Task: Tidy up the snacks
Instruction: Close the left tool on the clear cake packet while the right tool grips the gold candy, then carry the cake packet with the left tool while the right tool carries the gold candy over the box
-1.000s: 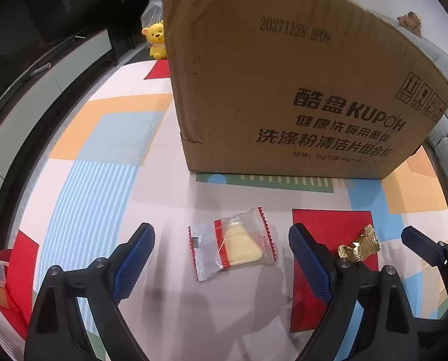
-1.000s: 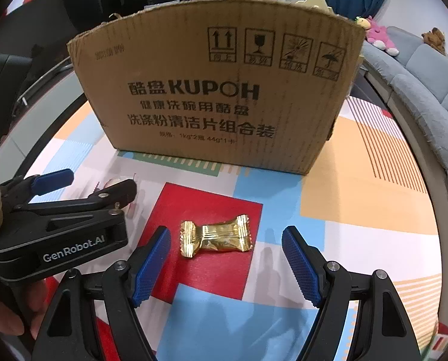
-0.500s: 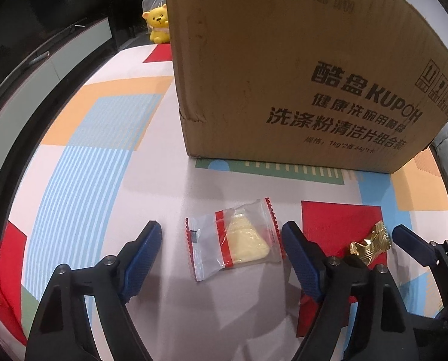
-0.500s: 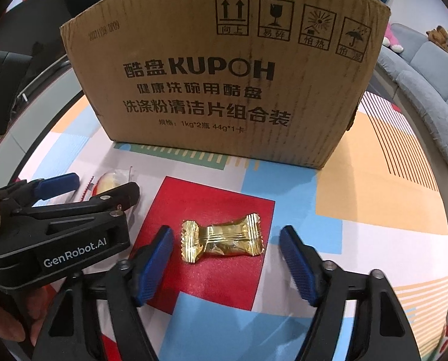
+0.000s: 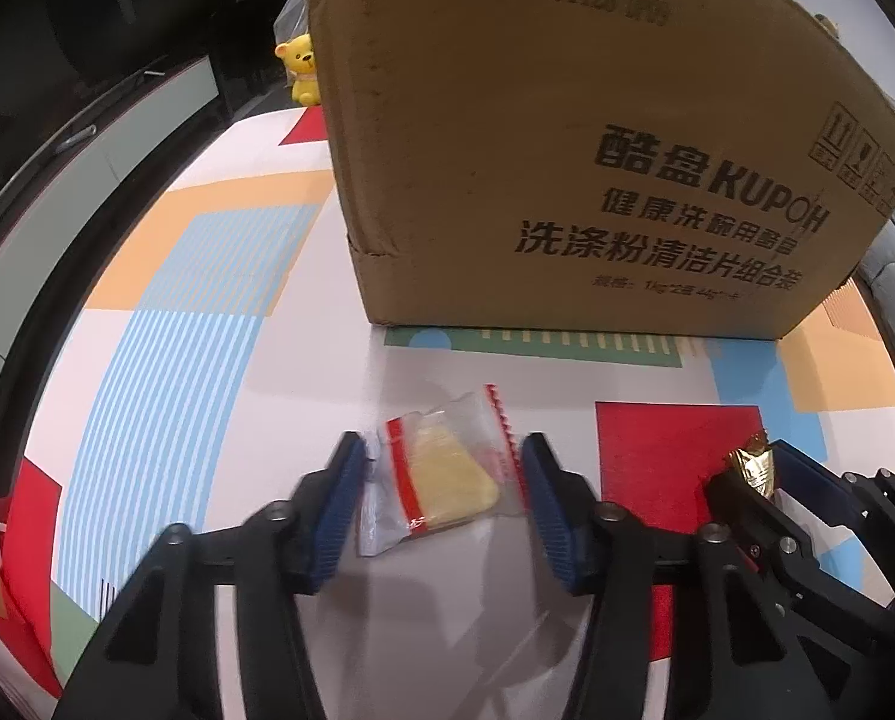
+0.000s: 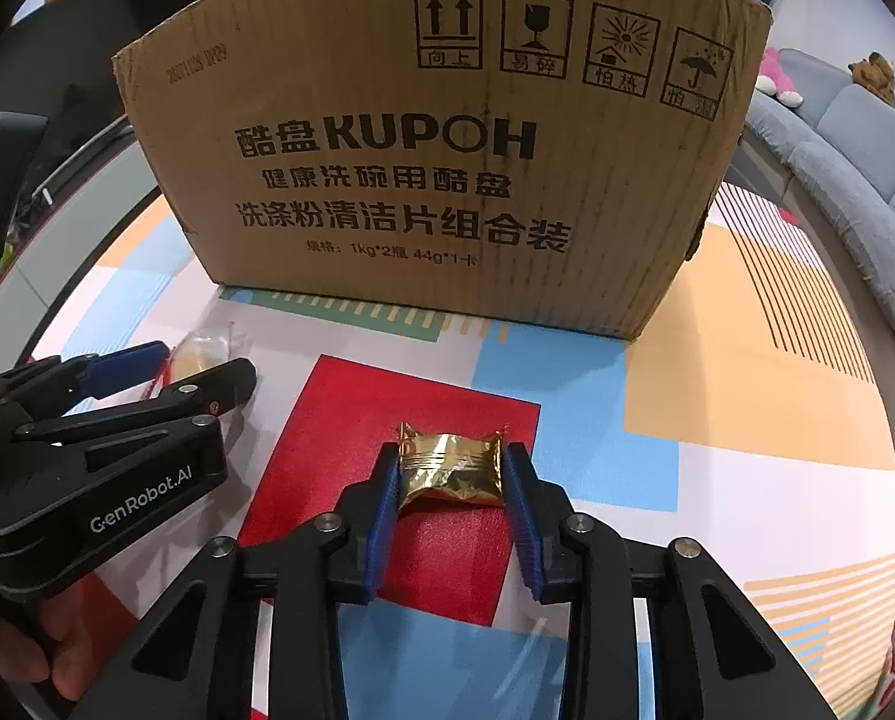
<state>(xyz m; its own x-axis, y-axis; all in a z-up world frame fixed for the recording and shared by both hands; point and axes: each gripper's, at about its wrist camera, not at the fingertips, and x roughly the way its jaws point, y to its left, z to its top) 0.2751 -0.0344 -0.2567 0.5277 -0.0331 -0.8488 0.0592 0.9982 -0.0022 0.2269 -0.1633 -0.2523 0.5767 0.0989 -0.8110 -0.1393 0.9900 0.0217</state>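
Note:
A clear-wrapped snack (image 5: pixel 447 474) with red stripes and a pale yellow cake inside lies on the colourful mat. My left gripper (image 5: pixel 442 447) is closing on it, and both blue pads press the crumpled wrapper's ends. A gold-foil candy (image 6: pixel 452 471) sits on a red patch of the mat. The jaws of my right gripper (image 6: pixel 453 459) are closing too, and they squeeze the candy from both sides. Just behind both snacks stands a tall cardboard box (image 6: pixel 447 150); its inside is hidden. In the right wrist view the left gripper (image 6: pixel 189 360) is close by on the left.
The patterned mat (image 6: pixel 747 360) covers a round table. A grey sofa (image 6: pixel 855 168) with plush toys curves along the right. A yellow toy bear (image 5: pixel 303 69) stands behind the box's left corner. A person's hand (image 6: pixel 21 648) holds the left gripper.
Both grippers have narrowed from wide open onto their snacks. The clear wrapper and the gold foil are now crumpled between the pads. Neither hand has shifted much.

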